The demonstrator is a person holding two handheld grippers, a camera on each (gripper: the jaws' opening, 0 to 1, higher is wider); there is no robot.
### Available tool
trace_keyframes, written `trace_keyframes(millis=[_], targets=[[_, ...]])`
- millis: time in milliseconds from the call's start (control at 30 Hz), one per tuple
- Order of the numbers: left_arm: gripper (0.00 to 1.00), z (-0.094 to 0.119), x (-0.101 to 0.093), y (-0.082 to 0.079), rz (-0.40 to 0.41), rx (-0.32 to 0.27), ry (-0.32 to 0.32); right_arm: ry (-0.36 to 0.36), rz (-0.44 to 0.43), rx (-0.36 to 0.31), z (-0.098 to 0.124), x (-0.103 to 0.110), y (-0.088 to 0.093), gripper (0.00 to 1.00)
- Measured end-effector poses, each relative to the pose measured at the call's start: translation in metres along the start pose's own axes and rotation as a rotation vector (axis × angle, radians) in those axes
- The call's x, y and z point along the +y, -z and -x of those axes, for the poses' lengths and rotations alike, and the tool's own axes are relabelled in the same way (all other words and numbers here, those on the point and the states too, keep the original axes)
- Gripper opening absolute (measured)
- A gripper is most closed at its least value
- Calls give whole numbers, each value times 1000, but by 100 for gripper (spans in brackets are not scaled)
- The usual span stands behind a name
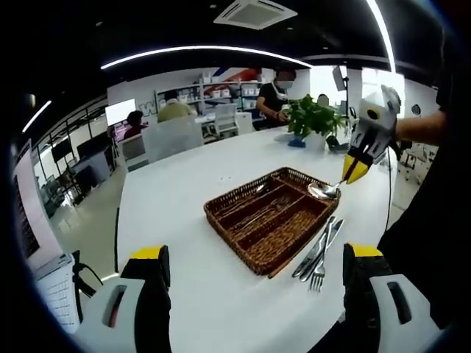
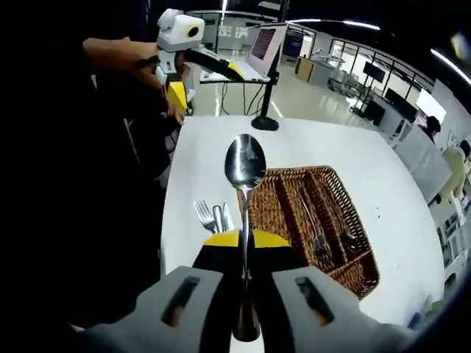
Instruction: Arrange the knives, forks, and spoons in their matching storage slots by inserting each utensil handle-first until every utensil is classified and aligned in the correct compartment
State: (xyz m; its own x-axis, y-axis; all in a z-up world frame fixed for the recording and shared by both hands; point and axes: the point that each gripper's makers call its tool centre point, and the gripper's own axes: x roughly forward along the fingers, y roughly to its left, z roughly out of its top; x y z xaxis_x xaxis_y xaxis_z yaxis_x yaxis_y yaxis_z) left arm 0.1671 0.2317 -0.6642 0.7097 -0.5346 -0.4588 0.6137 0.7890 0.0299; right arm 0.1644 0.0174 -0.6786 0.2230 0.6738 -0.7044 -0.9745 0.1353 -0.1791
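Spoon clamped between right gripper jaws, bowl forward, above basket

My left gripper view looked from well back, out between its own spread fingers across the white table toward the wicker tray ahead. My right gripper view sat close above the tray, facing along its closed fingertips. Both views shared the tray, the table and the loose cutlery beside it.
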Motion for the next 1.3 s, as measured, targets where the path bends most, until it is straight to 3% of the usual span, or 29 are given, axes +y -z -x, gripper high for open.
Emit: trace_keyframes(millis=[100, 467, 967, 1033, 1100, 1200, 1300], targets=[[100, 1, 1, 1, 14, -3, 0, 17, 36, -9, 13, -8, -12, 0], [100, 2, 7, 3, 27, -16, -27, 19, 56, -15, 21, -13, -14, 0], [100, 0, 12, 10, 35, 4, -37, 6, 88, -11, 11, -22, -16, 0], [100, 0, 15, 12, 79, 15, -40, 4, 88, -12, 9, -24, -16, 0], [100, -1, 13, 3, 160, -21, -15, 6, 97, -10, 8, -26, -16, 0], [100, -3, 14, 4, 99, 19, -29, 6, 103, -12, 5, -31, -17, 0], [100, -2, 13, -2, 105, 8, -21, 6, 102, -11, 2, -36, -17, 0]])
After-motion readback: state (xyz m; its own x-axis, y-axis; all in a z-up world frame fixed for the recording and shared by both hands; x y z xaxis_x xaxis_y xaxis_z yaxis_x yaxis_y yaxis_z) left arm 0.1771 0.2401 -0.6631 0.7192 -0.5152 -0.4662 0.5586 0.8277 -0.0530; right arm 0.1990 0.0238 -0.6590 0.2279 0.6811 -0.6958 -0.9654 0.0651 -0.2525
